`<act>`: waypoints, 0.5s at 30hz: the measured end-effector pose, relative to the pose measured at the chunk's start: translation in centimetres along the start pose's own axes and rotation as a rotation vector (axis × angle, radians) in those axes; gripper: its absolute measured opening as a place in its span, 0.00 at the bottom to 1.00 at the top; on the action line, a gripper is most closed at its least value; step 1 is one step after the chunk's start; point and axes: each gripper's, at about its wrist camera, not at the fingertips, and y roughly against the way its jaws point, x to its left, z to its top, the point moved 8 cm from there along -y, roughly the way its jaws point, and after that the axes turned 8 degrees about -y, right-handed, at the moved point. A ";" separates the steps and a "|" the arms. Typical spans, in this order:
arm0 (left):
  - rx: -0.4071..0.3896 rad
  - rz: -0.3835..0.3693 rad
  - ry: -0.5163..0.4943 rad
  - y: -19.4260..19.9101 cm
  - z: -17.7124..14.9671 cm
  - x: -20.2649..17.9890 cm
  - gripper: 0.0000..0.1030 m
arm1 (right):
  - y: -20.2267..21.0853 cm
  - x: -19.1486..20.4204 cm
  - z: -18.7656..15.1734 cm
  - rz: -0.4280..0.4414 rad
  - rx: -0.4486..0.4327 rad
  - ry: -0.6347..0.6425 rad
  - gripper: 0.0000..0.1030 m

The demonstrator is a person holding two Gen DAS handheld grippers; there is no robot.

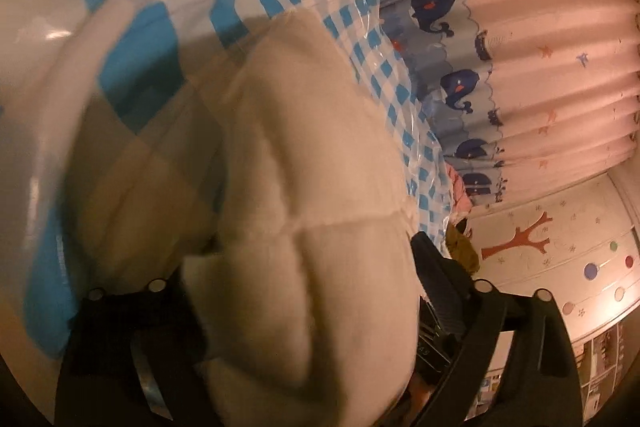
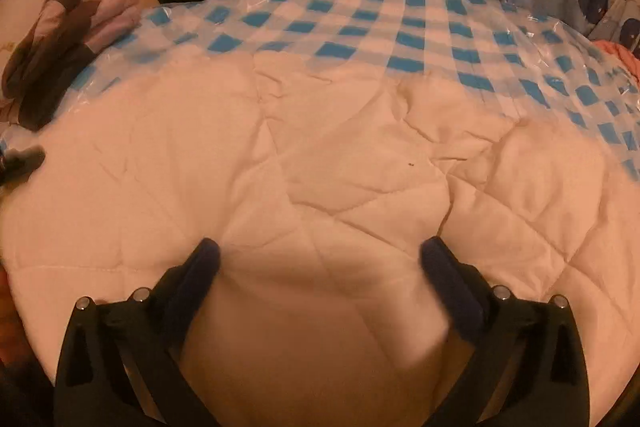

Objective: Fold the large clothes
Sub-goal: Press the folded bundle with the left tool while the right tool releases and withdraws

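A cream quilted garment point(image 2: 320, 163) lay spread across a bed covered in clear plastic over a blue-and-white check sheet point(image 2: 400, 27). It filled the near half of the bed in the right wrist view, its far edge running roughly side to side across the frame; that seemed to be its long axis, though both ends ran out of view.

The right gripper point(image 2: 320, 259) hovered low over the garment with its jaws spread wide and nothing pinched between them. The left gripper point(image 1: 296, 267) also stood wide open. A puffy fold of the same garment point(image 1: 280, 155) bulged up between its jaws, but its pads did not appear to press on it.

The padding looked soft, thick and light, likely springy rather than slippery. A stitched seam or hem edge would probably give the firmest hold.

A whale-print curtain point(image 1: 460, 87) hung beyond the bed.
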 end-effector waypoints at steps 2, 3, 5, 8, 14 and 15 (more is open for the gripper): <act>-0.020 -0.001 0.002 0.0 0.1 0.0 0.86 | 0.3 -0.2 0.5 0.015 0.036 -0.039 0.94; -0.028 -0.010 0.004 0.1 0.2 0.1 0.86 | 1.3 0.0 0.9 0.045 0.032 -0.066 0.94; -0.057 -0.015 -0.010 0.6 0.4 0.1 0.68 | 3.7 0.7 1.4 0.067 -0.045 -0.062 0.94; -0.075 0.009 -0.060 0.6 0.6 -0.2 0.50 | 3.1 0.9 -0.3 -0.050 -0.043 0.017 0.94; -0.087 0.021 -0.107 1.0 0.8 -0.8 0.43 | 4.3 0.7 1.2 0.024 -0.052 -0.054 0.94; -0.086 0.019 -0.101 1.1 0.9 -0.7 0.43 | 4.9 0.6 2.6 -0.014 -0.092 -0.041 0.94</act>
